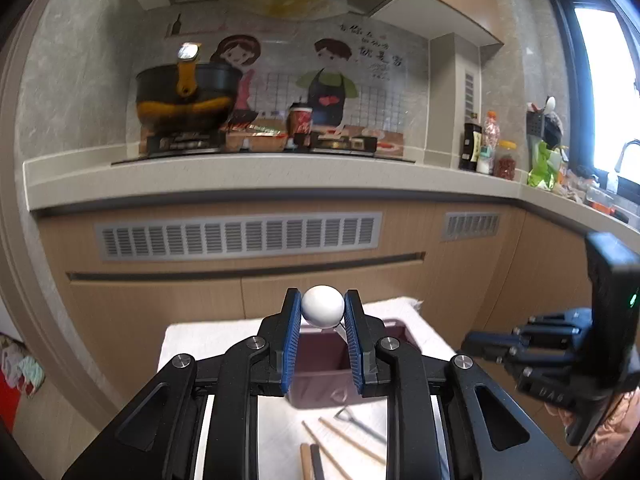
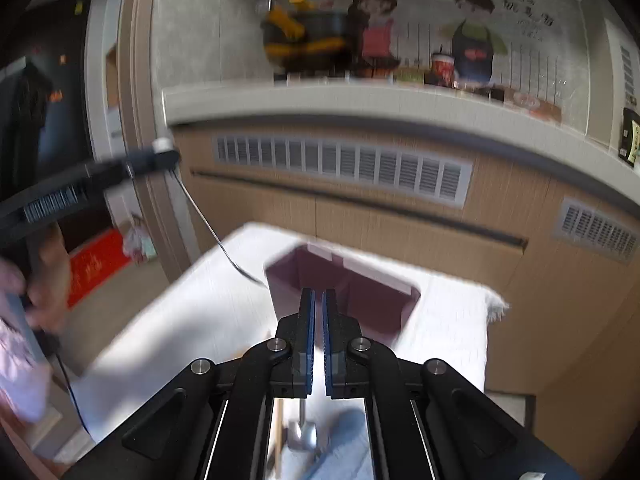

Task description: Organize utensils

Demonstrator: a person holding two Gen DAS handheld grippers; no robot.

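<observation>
**A:** Left to right, what was the picture?

**B:** Left gripper point(image 1: 322, 312) was closed down on the white knob end point(image 1: 322, 306) of a utensil. The right wrist view showed its thin metal shaft point(image 2: 208, 224) hanging down, the tip just at the near-left rim of the maroon bin point(image 2: 360, 300). Working end too blurred to name.

**A:** Why hold it by the top?

**B:** My read: so it hangs upright and drops into the bin working end first.

**A:** Bin position?

**B:** On a white towel point(image 1: 208, 340), standing open in front of the cabinet doors.

**A:** Right side?

**B:** Right gripper point(image 2: 319, 332) was almost fully closed, blue pads point(image 2: 308, 336) with only a slit between, nothing held. It hovered over the bin's near edge, probably parked clear.

**A:** What was left?

**B:** Chopsticks point(image 1: 340, 444) and a dark-handled piece point(image 1: 360, 426) lay loose on the towel in front of the bin. A metal spoon point(image 2: 303, 432) showed under the right gripper.
</observation>
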